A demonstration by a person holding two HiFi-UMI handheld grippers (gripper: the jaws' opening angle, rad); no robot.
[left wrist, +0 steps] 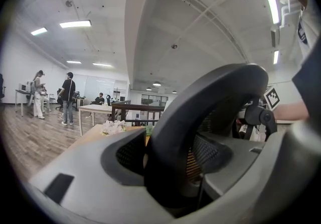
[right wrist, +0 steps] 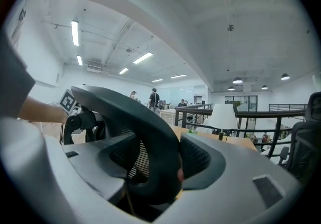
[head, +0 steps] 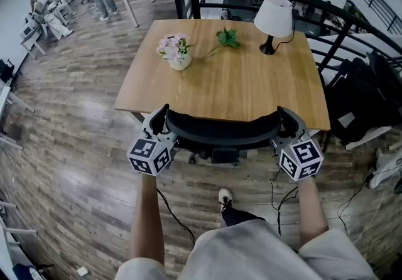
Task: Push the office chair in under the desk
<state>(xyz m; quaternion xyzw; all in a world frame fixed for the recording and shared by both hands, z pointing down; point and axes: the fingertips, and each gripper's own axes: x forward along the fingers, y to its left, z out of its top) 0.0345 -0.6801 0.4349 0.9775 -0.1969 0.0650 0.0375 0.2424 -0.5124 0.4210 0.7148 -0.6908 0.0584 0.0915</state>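
In the head view, the office chair is seen at the near edge of the wooden desk. Its curved backrest is just short of the desk edge, and the seat appears to be largely tucked beneath. A flower vase and a white lamp are left standing on top.

In the left gripper view, the left gripper is shown clamped on the backrest rim.

In the right gripper view, the right gripper is likewise closed on the rim's other end.

The push is judged nearly done; only a short final shove and the release seem to be left.
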